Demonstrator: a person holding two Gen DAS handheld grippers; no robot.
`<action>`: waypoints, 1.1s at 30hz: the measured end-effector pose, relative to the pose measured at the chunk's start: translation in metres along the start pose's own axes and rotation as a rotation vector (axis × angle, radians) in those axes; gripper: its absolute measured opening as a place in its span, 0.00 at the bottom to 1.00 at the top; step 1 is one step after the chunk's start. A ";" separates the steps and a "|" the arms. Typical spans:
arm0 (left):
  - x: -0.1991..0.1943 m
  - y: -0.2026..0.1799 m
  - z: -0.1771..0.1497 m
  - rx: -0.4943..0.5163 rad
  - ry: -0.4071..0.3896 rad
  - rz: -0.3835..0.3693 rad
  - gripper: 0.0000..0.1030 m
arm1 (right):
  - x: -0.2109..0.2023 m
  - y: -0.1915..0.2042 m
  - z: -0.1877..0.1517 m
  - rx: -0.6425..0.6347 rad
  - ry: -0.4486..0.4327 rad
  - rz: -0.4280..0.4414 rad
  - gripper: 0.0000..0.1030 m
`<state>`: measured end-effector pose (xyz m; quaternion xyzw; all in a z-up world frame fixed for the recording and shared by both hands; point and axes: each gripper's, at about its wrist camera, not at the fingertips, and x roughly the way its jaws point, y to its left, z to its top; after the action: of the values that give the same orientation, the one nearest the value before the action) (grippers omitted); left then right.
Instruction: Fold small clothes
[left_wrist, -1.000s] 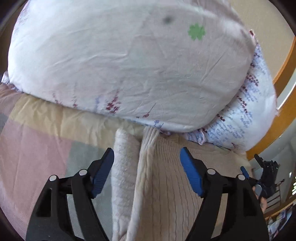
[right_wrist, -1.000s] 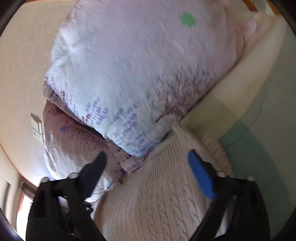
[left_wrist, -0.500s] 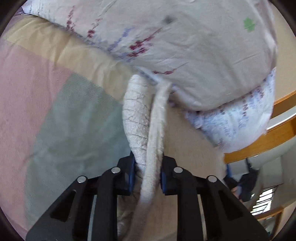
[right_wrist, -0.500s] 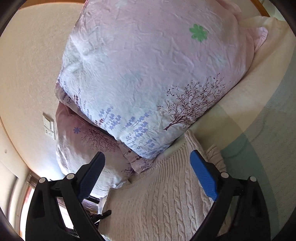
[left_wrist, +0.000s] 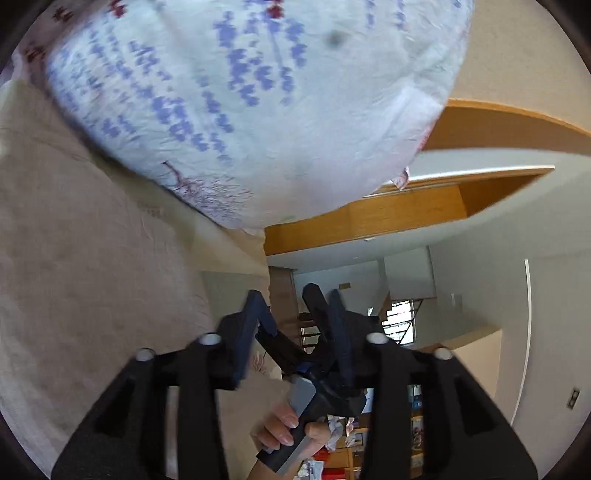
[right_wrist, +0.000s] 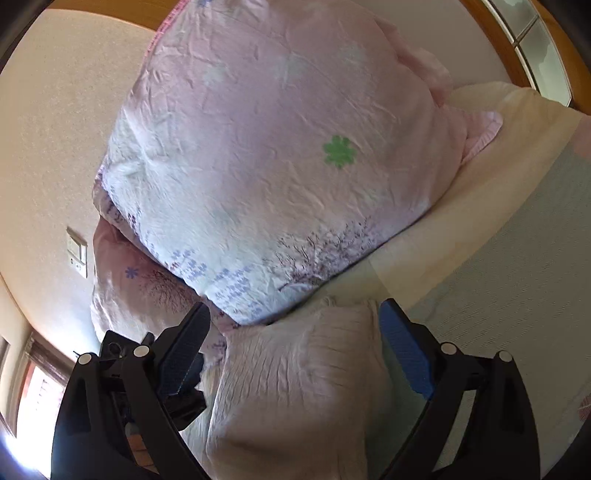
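A cream cable-knit sweater (right_wrist: 299, 384) lies folded over on the bed against the big pillow. Its inside face fills the left of the left wrist view (left_wrist: 92, 277). My right gripper (right_wrist: 295, 339) is open and empty, its jaws either side of the sweater's folded edge. My left gripper (left_wrist: 295, 317) is open with nothing between its blue pads, and hangs over the sweater's right edge. The right gripper and the hand holding it (left_wrist: 291, 432) show beyond the left fingers.
A large floral pillow (right_wrist: 280, 166) stands just behind the sweater, and it also shows in the left wrist view (left_wrist: 251, 103). A second pillow (right_wrist: 140, 280) lies under it. The pastel checked bedsheet (right_wrist: 498, 266) spreads to the right. A wooden frame (left_wrist: 369, 218) borders the bed.
My left gripper, shut on the sweater's edge half a second ago, carried it over to the right and let go. The sweater now lies folded over. My right gripper stayed open.
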<state>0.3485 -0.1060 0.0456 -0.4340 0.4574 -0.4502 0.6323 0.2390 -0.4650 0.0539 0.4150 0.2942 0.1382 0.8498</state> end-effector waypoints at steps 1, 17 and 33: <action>-0.014 -0.002 -0.003 0.040 -0.037 0.040 0.64 | 0.002 0.000 0.000 -0.002 0.030 0.004 0.93; -0.036 0.048 -0.029 0.209 -0.037 0.612 0.70 | 0.067 -0.021 -0.035 0.068 0.398 -0.076 0.51; -0.185 0.016 -0.038 0.465 -0.243 0.848 0.62 | 0.085 0.063 -0.084 -0.146 0.431 0.052 0.56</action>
<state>0.2822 0.0712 0.0571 -0.1065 0.4042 -0.1897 0.8884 0.2546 -0.3331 0.0304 0.3210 0.4472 0.2663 0.7913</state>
